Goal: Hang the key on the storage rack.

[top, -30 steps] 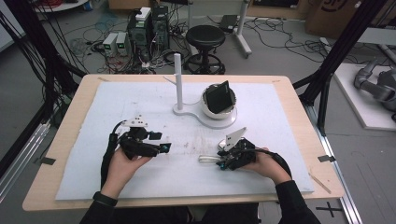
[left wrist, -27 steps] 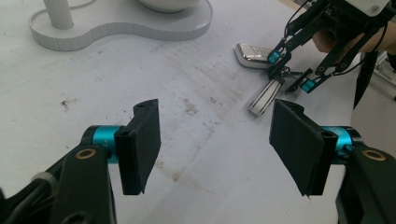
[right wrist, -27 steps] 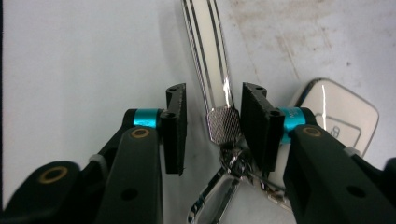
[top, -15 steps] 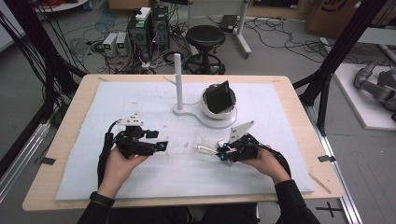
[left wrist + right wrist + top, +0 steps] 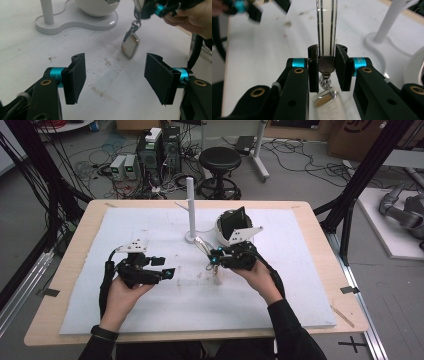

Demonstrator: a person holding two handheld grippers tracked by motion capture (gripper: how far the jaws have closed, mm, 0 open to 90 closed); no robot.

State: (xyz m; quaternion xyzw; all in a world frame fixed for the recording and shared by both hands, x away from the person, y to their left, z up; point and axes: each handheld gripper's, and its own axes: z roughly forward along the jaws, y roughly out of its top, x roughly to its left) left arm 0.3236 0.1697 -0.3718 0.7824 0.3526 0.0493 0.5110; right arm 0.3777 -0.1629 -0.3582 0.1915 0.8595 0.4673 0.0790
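Note:
My right gripper [image 5: 326, 70] is shut on the metal cap [image 5: 326, 64] of a white strap [image 5: 326, 27] with black stripes. A short chain with a small silver tag [image 5: 324, 98] dangles below the cap. In the high view the right gripper [image 5: 216, 258] is held above the mat's middle, with the tag [image 5: 217, 280] hanging just over the mat. My left gripper [image 5: 115, 77] is open, low over the mat, nothing between its pads. The tag [image 5: 130, 45] hangs ahead of it, slightly right. In the high view the left gripper [image 5: 169, 272] sits left of the tag.
A white stand [image 5: 190, 202] with an upright post and a white cup-shaped holder [image 5: 231, 226] sits just behind the right gripper on the white mat [image 5: 300, 285]. The stand's base [image 5: 75, 23] lies ahead of the left gripper. The wooden table edge [image 5: 345, 285] frames the mat.
The right gripper has risen and moved left and farther back toward the stand, lifting the strap off the mat so the tag dangles. The left gripper has barely moved.

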